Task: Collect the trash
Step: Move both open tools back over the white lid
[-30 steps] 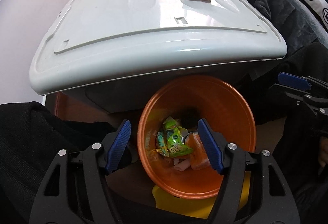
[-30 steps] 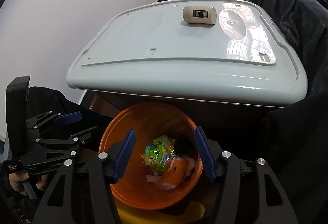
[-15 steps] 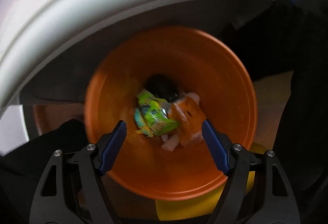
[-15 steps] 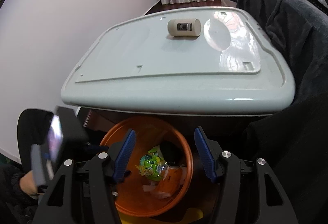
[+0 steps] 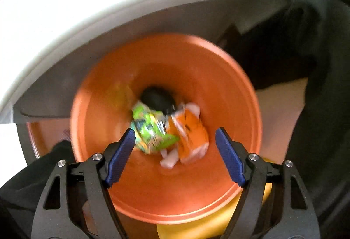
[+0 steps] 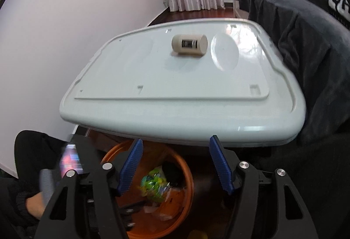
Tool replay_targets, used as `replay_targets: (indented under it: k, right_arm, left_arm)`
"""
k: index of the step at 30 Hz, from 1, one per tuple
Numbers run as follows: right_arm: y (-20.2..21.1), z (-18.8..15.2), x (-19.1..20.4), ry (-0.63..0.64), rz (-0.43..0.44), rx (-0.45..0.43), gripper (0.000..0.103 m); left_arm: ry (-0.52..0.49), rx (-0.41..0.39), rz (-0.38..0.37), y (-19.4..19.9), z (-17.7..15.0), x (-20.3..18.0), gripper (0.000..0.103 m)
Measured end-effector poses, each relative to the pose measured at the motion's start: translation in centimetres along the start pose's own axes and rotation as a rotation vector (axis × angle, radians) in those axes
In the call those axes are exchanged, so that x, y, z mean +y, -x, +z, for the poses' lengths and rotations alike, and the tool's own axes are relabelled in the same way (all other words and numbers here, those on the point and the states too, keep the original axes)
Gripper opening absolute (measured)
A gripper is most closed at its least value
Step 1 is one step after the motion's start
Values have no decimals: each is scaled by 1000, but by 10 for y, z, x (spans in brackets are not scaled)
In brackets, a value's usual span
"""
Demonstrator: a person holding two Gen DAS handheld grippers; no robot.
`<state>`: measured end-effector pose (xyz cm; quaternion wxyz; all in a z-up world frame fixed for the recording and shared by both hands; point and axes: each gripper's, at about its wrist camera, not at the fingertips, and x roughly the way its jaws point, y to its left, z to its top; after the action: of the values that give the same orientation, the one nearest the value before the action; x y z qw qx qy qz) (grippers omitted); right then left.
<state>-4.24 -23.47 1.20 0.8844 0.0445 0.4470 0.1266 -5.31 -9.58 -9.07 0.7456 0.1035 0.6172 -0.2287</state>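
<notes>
Wrappers already fill the orange bin [image 5: 166,201]; a cream canister [image 6: 189,44] remains on the white lid [image 6: 153,94]. The left gripper [image 5: 175,151] hangs wide and empty, the right gripper [image 6: 176,162] opening on nothing.

Left tongs [image 5: 174,157] hang open over the orange bin [image 5: 218,201]; green wrapper [image 5: 151,129] and orange packet [image 5: 190,138] lie at its bottom.

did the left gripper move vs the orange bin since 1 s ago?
Yes. The left gripper has come down over the round orange plastic bin, which now fills more of its view; the white lid above is mostly cropped.
</notes>
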Motion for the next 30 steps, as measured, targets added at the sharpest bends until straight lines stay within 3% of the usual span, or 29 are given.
replay_targets:
  k: [5, 11, 17, 23, 28, 30]
  right_arm:
    - [3, 24, -2, -10, -21, -66, 62]
    - [3, 33, -8, -23, -43, -96, 62]
    - [-1, 41, -15, -41, -60, -118, 64]
    - [-13, 63, -7, -5, -74, -167, 67]
    - [-31, 85, -5, 13, -73, -193, 70]
    - [-44, 98, -13, 1, -116, -196, 70]
  left_arm:
    - [52, -119, 61, 31, 4, 13, 74]
    - [151, -299, 64, 78, 25, 48, 74]
    - [286, -451, 190, 99, 72, 105, 74]
    - [316, -553, 326, 99, 109, 140, 74]
    - [329, -579, 330, 108, 122, 152, 74]
    - [331, -585, 325, 116, 118, 154, 74]
